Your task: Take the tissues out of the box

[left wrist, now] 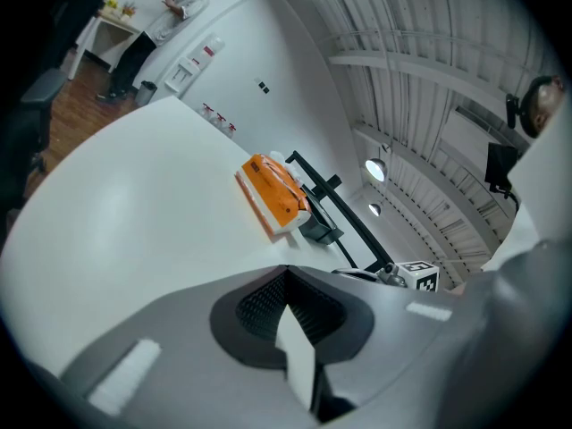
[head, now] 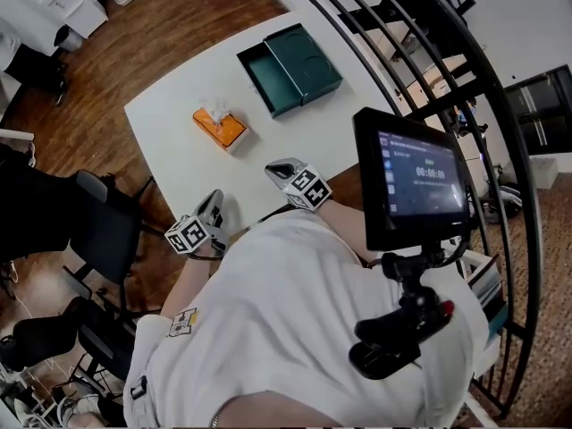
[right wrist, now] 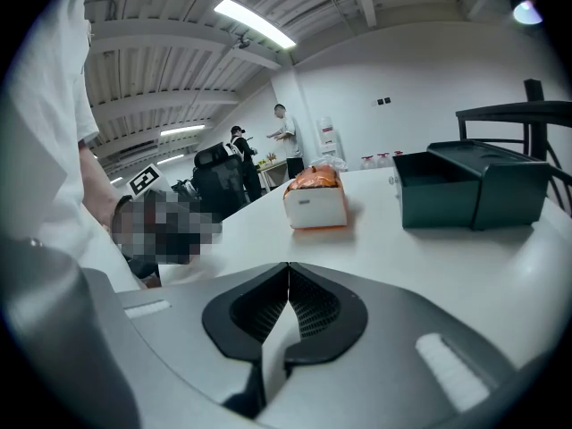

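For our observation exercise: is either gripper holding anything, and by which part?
Nothing is held. The left gripper and right gripper are both shut on nothing, well apart from the orange tissue box on the white table.

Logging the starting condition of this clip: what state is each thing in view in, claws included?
left claw: shut, empty.
right claw: shut, empty.
tissue box: upright on the table, white tissue showing at its top, touched by neither claw.
green case: open, on the table.
screen: lit.
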A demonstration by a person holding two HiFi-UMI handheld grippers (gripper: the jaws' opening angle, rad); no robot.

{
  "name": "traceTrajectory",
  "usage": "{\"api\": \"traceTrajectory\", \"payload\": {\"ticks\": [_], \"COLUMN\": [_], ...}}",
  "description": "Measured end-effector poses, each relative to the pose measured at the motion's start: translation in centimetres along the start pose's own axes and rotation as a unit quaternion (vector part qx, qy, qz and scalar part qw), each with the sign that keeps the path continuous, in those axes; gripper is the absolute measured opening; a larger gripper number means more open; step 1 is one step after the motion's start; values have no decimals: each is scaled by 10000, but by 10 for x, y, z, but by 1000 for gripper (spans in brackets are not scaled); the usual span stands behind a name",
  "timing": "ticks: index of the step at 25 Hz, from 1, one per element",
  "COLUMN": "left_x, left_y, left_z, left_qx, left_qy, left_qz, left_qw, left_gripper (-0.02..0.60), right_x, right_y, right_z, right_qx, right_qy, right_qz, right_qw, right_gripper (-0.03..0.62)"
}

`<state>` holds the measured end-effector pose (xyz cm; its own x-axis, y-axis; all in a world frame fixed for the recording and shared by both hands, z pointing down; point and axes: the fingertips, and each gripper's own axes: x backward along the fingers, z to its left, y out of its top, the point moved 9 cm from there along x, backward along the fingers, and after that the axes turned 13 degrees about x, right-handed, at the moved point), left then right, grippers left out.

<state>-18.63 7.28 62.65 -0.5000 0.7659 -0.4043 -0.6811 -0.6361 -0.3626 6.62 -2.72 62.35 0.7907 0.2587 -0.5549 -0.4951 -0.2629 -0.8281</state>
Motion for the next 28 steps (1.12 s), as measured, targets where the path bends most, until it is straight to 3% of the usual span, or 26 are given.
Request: {"api": "traceTrajectory", "payload": {"ticks": [15,28], "left_x": [1,0], "left_y": [1,1], "left_z": [1,0], "left_qx": [-14,-11], "left_qy": [3,-14], "left_qz": [-3,11], "left_qw": [10000,10000], "left_gripper": [0,0], "right_x": [-4,-3], "right_y": [2,2], "right_z": [2,2], "right_qx": [401,426], "right_qy": [-22,-18], "right_qz": [344,371], "right_qw": [9986,9984], "right_gripper": [0,0]}}
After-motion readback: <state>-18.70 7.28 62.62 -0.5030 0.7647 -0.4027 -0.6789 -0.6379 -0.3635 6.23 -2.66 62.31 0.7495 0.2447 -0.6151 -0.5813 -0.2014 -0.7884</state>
